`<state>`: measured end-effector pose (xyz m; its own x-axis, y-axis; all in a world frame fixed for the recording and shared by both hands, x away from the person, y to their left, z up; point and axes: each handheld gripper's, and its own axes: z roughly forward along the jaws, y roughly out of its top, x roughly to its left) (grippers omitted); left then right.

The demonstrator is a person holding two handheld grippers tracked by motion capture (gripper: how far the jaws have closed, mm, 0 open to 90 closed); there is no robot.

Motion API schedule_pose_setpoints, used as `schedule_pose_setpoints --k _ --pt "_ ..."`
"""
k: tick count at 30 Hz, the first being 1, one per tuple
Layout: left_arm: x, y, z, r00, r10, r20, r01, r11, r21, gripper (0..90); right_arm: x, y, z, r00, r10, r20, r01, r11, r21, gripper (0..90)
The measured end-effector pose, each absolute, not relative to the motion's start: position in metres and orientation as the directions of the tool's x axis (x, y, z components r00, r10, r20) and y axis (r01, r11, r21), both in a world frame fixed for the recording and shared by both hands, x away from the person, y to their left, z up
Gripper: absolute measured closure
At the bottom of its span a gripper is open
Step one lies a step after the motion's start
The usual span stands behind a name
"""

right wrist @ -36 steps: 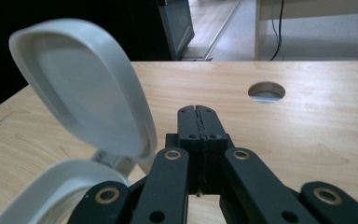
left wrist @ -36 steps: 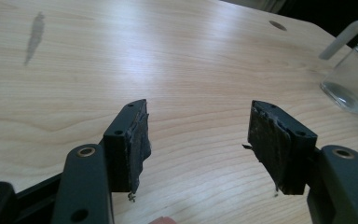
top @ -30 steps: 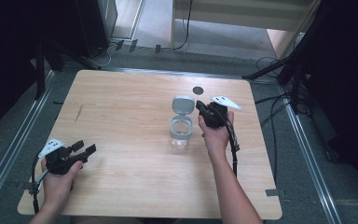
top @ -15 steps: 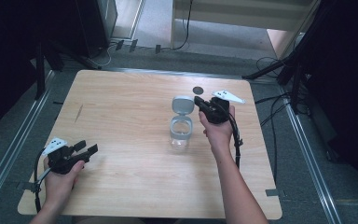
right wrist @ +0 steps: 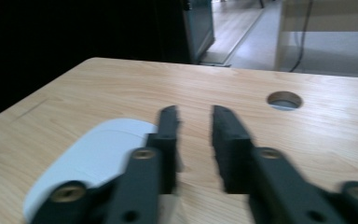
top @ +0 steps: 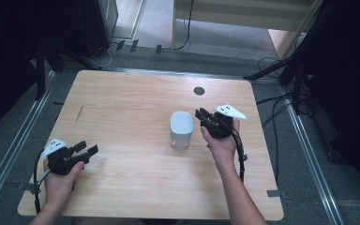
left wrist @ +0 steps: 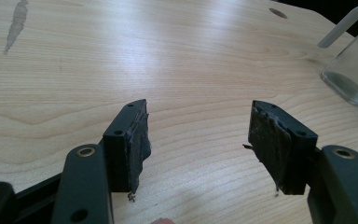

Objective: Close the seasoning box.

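A clear glass jar [top: 181, 138] stands right of the table's middle, and its pale grey lid [top: 182, 123] lies down over its mouth. My right gripper [top: 201, 113] hovers just right of the lid, its jaws a little apart with nothing between them. In the right gripper view the lid [right wrist: 98, 154] lies low to the left of the right gripper [right wrist: 195, 112]. My left gripper [top: 89, 147] rests open near the front left. In the left gripper view the left gripper [left wrist: 198, 121] is empty; the jar [left wrist: 349, 79] is far right, its lid's edge [left wrist: 340, 28] slanted above the glass.
The wooden table [top: 131, 108] has a round cable hole [top: 198, 91] at the back, also seen as the hole [right wrist: 284, 100] ahead of my right jaws. A dark smear [left wrist: 16, 23] marks the wood at the left. Cables and stands ring the table on the floor.
The lid stood flipped open behind the jar; now it lies down over the jar's mouth. My right gripper has moved forward and down with it. The left gripper has barely moved.
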<state>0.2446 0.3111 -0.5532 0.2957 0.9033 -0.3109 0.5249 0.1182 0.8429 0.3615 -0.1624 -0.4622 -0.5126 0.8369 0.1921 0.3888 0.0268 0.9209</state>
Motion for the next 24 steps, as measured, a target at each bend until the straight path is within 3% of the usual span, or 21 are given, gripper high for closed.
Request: schedule_pose_setpoints --k 5,8,12,24 --pt "0.245 0.311 -0.553 0.299 0.903 -0.308 0.524 0.115 0.844 37.2 0.349 -0.180 -0.466 -0.444 0.882 0.160 0.387 0.028 0.922 37.1" --pt "0.245 0.311 -0.553 0.296 0.905 -0.307 0.525 0.114 0.843 34.9 0.339 -0.194 -0.470 -0.408 0.899 0.157 0.387 0.015 0.922 23.4" --pt "0.245 0.310 -0.553 0.295 0.907 -0.299 0.523 0.109 0.845 34.4 0.326 -0.209 -0.476 -0.390 0.906 0.161 0.390 0.004 0.921 18.5" --pt "0.244 0.308 -0.552 0.289 0.917 -0.275 0.514 0.094 0.853 31.9 0.280 -0.267 -0.510 -0.316 0.927 0.200 0.433 -0.047 0.900 17.1"
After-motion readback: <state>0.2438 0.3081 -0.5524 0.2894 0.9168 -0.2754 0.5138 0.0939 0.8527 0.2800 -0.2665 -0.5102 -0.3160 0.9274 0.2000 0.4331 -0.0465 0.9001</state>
